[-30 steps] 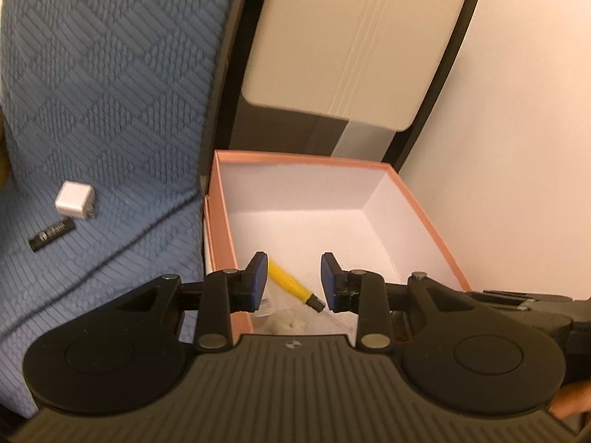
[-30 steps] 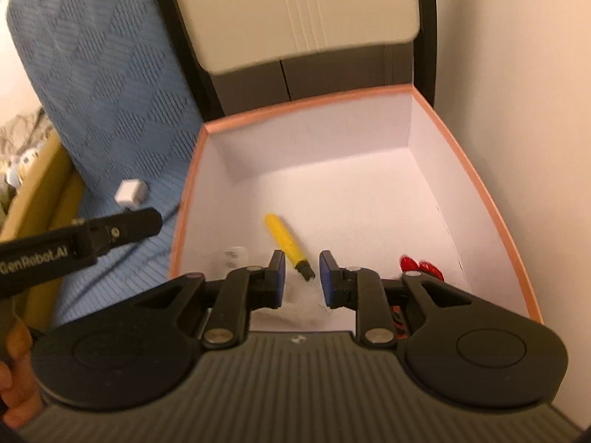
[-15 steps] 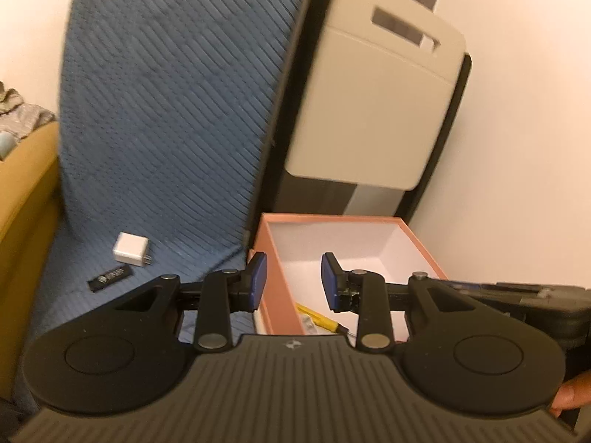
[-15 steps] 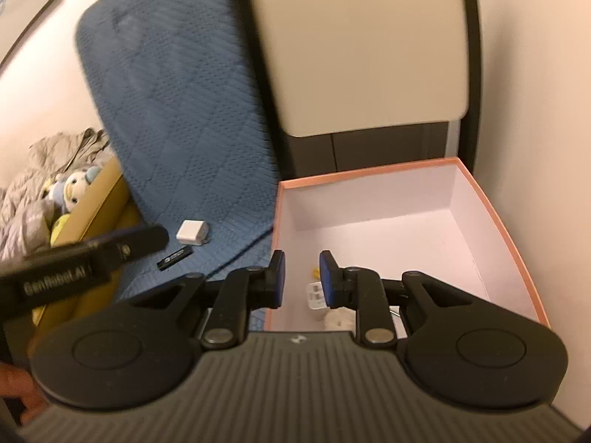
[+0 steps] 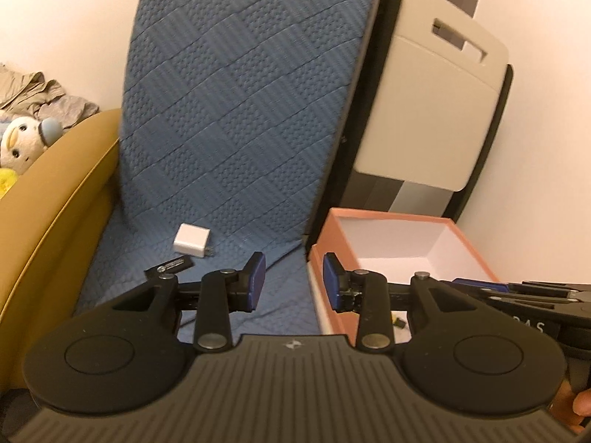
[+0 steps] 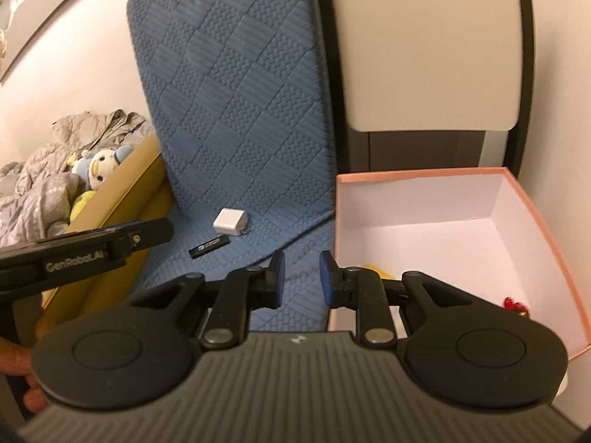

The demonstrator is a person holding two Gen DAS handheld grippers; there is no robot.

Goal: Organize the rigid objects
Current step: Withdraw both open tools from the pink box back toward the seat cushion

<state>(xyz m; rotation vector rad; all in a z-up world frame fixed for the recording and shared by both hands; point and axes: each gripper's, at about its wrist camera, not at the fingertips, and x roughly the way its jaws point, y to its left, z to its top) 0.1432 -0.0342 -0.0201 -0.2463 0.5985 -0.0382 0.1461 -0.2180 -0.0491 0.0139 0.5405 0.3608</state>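
A white charger cube (image 5: 192,240) and a black USB stick (image 5: 169,268) lie on the blue quilted seat cushion (image 5: 229,155), also in the right wrist view as the charger (image 6: 230,221) and the stick (image 6: 208,246). A pink box (image 5: 399,217) with a white inside stands to the right of the cushion. In the right wrist view the box (image 6: 546,236) holds a yellow object (image 6: 376,270) and a red object (image 6: 514,305), both partly hidden. My left gripper (image 5: 293,287) is open and empty over the cushion's edge. My right gripper (image 6: 298,279) is open and empty beside the box's left wall.
A beige and black case (image 5: 436,110) stands behind the box against the wall. A mustard sofa arm (image 5: 55,214) lies left of the cushion, with a plush toy (image 5: 22,140) and grey clothing behind it.
Both grippers have pulled back and up from over the box and swung left. The seat cushion with the charger and USB stick now fills the middle of both views.
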